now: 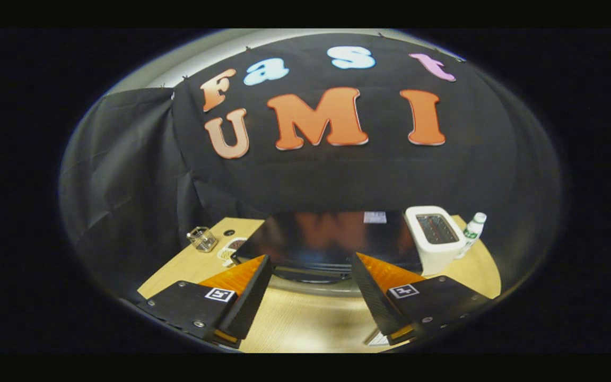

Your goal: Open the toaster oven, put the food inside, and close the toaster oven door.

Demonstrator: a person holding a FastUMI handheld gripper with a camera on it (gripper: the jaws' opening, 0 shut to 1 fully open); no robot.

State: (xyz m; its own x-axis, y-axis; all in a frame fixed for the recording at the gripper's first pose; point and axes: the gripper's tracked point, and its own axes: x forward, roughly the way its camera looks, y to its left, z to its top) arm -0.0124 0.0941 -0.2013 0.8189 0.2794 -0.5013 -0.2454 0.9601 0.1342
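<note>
Table (305,318): pale wood; I use the toaster oven standing on it as my landmark for everything else.
Toaster oven (332,239): a broad black box with a glossy top, dead ahead of my fingers and just beyond their tips. I am looking down on its top; the pale curved band at its near edge may be the door handle, but I cannot tell for sure. The door looks closed from here.
White toaster (435,239): close against the oven's right side, slots facing up.
Gripper (311,278): the two fingers are spread wide with nothing between them, hanging above bare table just short of the oven's front.
Food plate (229,248): a small light dish with something dark on it, just off the oven's left front corner. I take this to be the food.
Bottle (472,231): white with a green label, beyond the toaster, further right of the oven.
Glass cup (202,239): clear, left of the oven, past the dish.
Step in hand: opening the door, I judge.
How I would do it: come lower until the oven's front face is in view, centre the open fingers on the handle, close squarely, then pull along the door's hinge arc rather than straight back, so the oven does not slide.
</note>
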